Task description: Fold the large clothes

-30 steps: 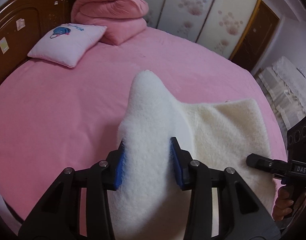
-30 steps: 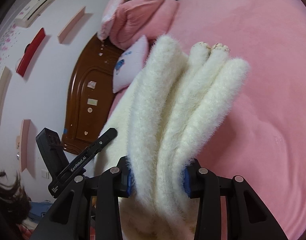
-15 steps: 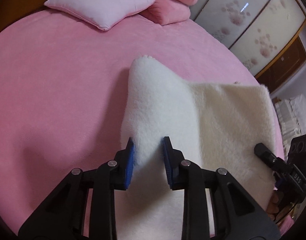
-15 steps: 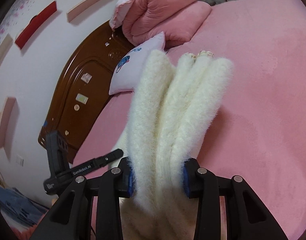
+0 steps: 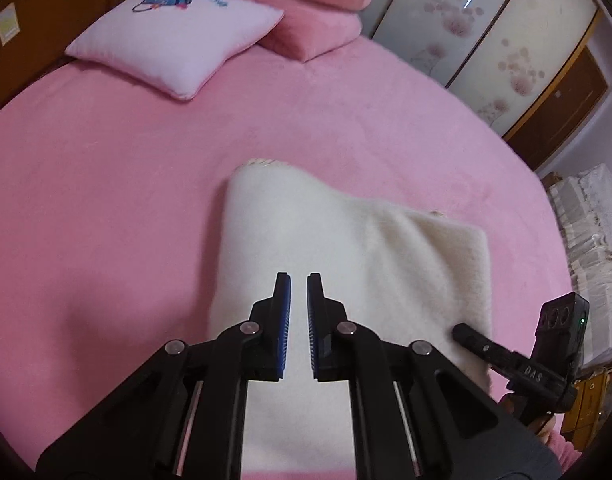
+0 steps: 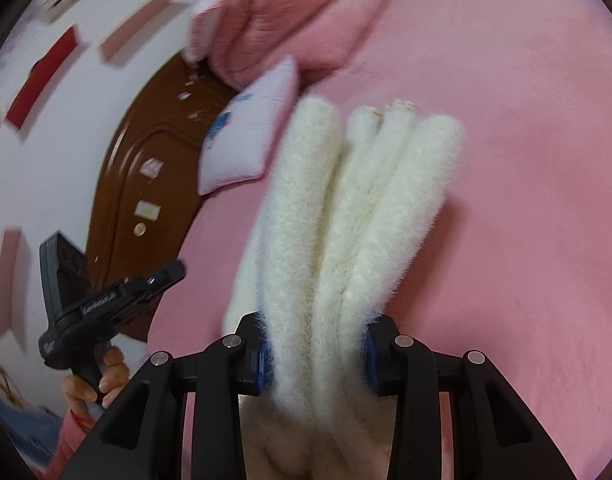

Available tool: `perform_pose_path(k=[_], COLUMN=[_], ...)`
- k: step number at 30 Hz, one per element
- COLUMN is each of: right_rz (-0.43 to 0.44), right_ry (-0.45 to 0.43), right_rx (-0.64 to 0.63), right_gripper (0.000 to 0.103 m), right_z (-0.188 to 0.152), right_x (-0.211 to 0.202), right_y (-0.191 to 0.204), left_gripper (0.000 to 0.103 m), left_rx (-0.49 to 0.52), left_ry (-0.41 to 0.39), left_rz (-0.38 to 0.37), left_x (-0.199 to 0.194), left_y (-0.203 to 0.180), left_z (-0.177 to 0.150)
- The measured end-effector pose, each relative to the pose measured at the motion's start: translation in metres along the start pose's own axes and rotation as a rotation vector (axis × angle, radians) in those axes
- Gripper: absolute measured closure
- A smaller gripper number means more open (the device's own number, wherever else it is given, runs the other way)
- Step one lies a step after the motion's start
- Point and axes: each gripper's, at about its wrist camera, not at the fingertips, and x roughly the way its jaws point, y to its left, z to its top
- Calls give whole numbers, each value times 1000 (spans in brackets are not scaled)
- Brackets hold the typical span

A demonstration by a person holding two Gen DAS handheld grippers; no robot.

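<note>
White fleece garment (image 5: 345, 264) lies folded on pink bed (image 5: 106, 208), near pillow (image 5: 174, 36). Left tongs (image 5: 298, 300) almost closed, nothing between pads, hovering over garment; jaws just been closing. Right tongs (image 6: 315, 356) clamp thick bunch of folded fleece layers (image 6: 345, 208) at garment's edge.

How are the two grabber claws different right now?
The left gripper has just been closing: its jaws stand almost together and nothing seems pinched between them. The right gripper has its jaws apart, clamped on bunched layers of the fluffy white garment. The left one only points at the garment. Both are black with blue pads.
</note>
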Motion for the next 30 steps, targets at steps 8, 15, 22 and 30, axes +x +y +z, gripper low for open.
perform_pose_path(k=[8,15,22,30], right_rz=[-28,-176,-370,-556], right_ry=[60,96,82,71], right_rx=[236,160,-22,-294], right_gripper=[69,67,60,59], right_z=[-29,-43,-59,-53], right_x=[18,17,18,20], right_y=[-60,-63,-40,45], left_gripper=[57,56,43,43], left_rx=[-101,-212,-376,-293], left_ry=[153,254,123,56], left_rz=[31,17,107,294], left_x=[23,44,23,10], left_y=[26,45,34,1], left_z=[-33,-76,-122,-156])
